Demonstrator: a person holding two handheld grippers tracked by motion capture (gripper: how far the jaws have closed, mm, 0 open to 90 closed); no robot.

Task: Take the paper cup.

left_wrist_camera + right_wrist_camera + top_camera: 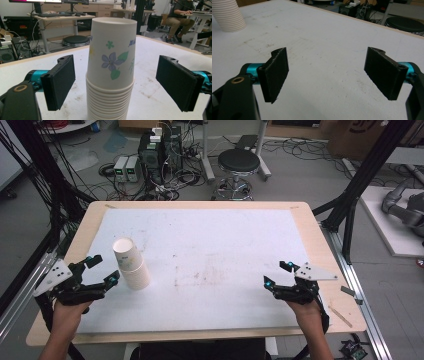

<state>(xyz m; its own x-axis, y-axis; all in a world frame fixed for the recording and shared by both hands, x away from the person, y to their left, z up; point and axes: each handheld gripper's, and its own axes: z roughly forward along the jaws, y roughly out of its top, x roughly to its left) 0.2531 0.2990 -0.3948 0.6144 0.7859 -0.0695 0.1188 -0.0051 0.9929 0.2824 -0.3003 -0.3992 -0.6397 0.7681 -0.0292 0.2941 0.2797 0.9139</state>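
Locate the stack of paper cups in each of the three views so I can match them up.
High view: the stack of paper cups stands left of centre on the white table top, just ahead of the left tongs.
Left gripper view: centre, between the open jaws.
Right gripper view: upper left corner, lower part alone.
Shared landmark: the black round stool beyond the table's far edge.
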